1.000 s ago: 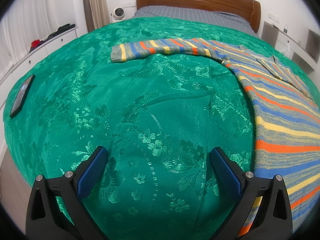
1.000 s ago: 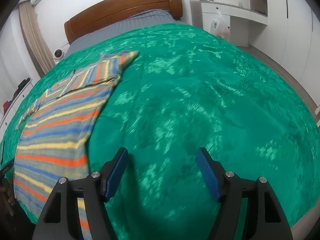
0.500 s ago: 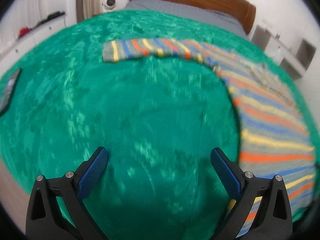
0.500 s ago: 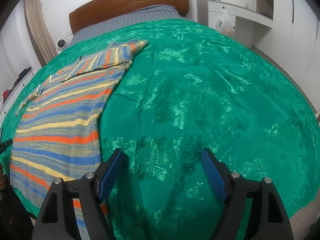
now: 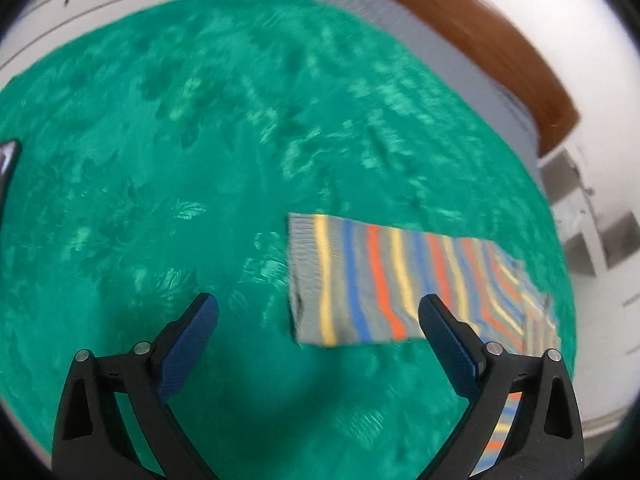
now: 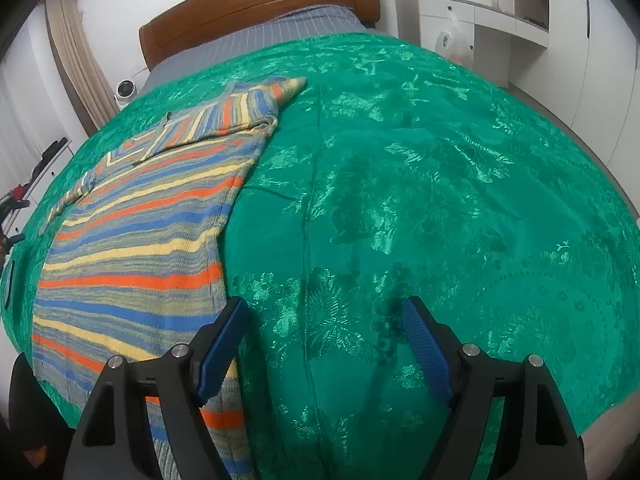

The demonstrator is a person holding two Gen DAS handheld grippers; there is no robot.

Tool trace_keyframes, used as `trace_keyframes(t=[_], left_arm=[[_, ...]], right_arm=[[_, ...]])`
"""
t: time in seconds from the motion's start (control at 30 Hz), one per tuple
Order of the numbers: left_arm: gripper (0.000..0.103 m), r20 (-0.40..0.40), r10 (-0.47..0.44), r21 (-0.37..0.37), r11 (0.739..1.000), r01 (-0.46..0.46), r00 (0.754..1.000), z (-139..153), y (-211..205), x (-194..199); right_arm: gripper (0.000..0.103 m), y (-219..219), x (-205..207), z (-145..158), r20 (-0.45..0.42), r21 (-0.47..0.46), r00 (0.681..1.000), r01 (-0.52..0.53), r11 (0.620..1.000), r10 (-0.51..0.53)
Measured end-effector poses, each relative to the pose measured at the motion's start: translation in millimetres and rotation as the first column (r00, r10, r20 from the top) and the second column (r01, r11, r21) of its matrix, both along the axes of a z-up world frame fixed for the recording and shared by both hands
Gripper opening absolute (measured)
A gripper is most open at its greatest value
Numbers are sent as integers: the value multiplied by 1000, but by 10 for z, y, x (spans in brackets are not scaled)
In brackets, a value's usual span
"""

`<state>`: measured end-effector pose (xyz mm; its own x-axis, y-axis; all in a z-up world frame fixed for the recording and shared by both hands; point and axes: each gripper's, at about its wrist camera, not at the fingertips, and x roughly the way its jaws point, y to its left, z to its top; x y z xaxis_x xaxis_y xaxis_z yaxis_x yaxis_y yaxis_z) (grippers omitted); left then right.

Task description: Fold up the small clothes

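Note:
A striped knit sweater (image 6: 136, 232), grey with orange, blue and yellow bands, lies flat on the green bedspread (image 6: 400, 184). One sleeve is folded across its top. In the left wrist view the other sleeve (image 5: 384, 284) stretches out, its grey cuff towards the left. My left gripper (image 5: 318, 314) is open and empty, hovering just in front of that sleeve's cuff end. My right gripper (image 6: 326, 318) is open and empty above the bedspread, its left finger over the sweater's right hem edge.
A wooden headboard (image 6: 256, 12) and grey sheet (image 6: 256, 40) lie at the far end. A dark phone (image 5: 8, 156) rests at the bed's left edge. White cabinets (image 6: 480, 28) stand to the right, with a plastic bag hanging there.
My left gripper has swung up and over towards the outstretched sleeve, which now lies close before its fingers. My right gripper has edged left towards the sweater's hem. Both stay open.

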<state>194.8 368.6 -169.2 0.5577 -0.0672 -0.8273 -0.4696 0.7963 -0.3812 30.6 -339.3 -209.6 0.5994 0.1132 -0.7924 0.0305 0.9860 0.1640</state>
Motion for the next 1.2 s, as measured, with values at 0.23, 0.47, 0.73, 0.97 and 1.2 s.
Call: trace_keyframes(t=[0.23,0.47,0.73,0.97,1.2], left_arm=[[72,-69,-29,-3,1000,29,997,-289,-164,327],[1,-104,-54,132,989,67,993,-89,-402,537],[1,18,-418,325,861,390,908,1080,-1829,1077],[5,80,-693,336,695,636,716,1331,-3490,1327],[75,35,-673,254,721,645,739,952,-3617,1504]], right_arm=[[79,7,31,9,-15,-9,1000,-7,1000,7],[79,-6,2,23,-4,34,1000,2,999,-2],[78,-47,-55,32,22,81,1000,9,997,-11],[79,-74,-155,17,39,90,999,26,996,-29],[78,-101,-210,44,54,103,998,28,994,-33]])
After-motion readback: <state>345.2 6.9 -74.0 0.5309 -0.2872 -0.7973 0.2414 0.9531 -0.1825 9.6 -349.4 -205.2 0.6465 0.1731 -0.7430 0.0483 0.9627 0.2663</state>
